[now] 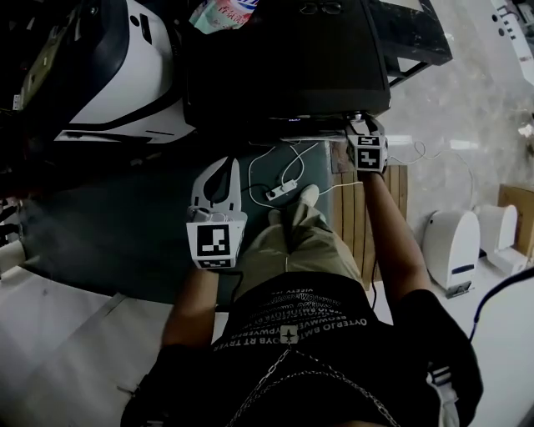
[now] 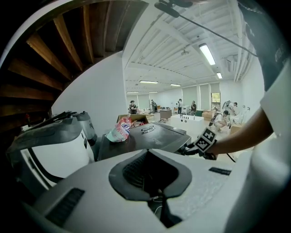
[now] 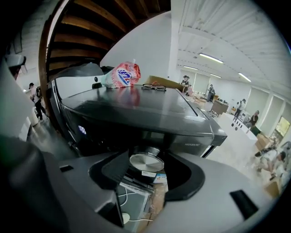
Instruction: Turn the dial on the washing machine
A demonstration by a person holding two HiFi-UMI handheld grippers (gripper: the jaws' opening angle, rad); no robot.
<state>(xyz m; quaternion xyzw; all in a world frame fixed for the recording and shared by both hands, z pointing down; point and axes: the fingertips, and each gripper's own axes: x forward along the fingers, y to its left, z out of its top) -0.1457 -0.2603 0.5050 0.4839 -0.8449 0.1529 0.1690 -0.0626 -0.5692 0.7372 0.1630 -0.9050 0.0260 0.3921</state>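
Note:
The dark washing machine (image 1: 284, 58) stands in front of me, its control panel along the near edge. In the right gripper view its round silver dial (image 3: 146, 162) sits on the front panel, between the jaws of my right gripper (image 3: 146, 175). The dark pads stand just apart from the dial's sides, so the gripper is open. The head view has the right gripper (image 1: 365, 127) up against the machine's front right corner, hiding the dial. My left gripper (image 1: 227, 163) hangs lower at the left, away from the machine, with its fingertips together and nothing between them.
A white appliance (image 1: 125, 67) stands left of the machine. A detergent pouch (image 1: 219, 12) and a pair of glasses (image 1: 321, 8) lie on the lid. A power strip with cables (image 1: 282, 190) lies on the floor by a wooden pallet (image 1: 367, 217). White devices (image 1: 455, 246) stand at the right.

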